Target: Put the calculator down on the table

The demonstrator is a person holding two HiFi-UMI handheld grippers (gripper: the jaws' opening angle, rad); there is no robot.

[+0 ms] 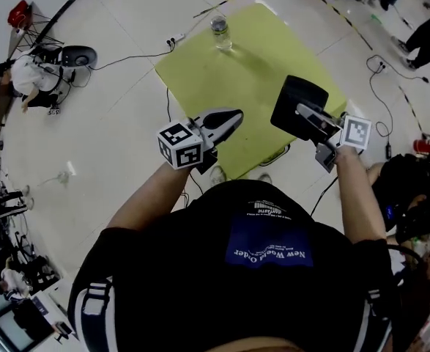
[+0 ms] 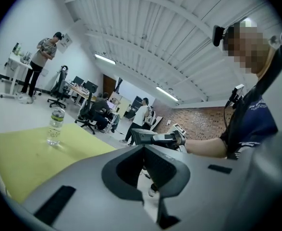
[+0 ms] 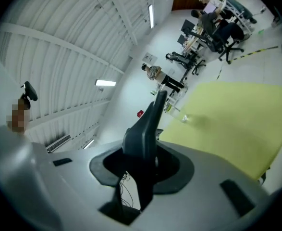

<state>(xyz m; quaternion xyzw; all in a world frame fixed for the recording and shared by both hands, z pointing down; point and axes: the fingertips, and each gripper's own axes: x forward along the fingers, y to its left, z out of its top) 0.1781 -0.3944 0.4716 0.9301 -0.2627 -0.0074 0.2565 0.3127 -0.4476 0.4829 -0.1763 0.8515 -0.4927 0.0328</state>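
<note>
Both forearms reach forward, with the grippers roughly level. The right gripper point(image 1: 311, 114) pinches the calculator point(image 1: 294, 103) in the air over the near edge of the worktop point(image 1: 255, 61). The left gripper point(image 1: 231, 116) has its jaws pressed together, empty.

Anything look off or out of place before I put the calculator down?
Nothing stands out. The calculator sits clamped in the right tool, the water bottle stands upright on the yellow table, and nothing looks spilled or damaged.
</note>
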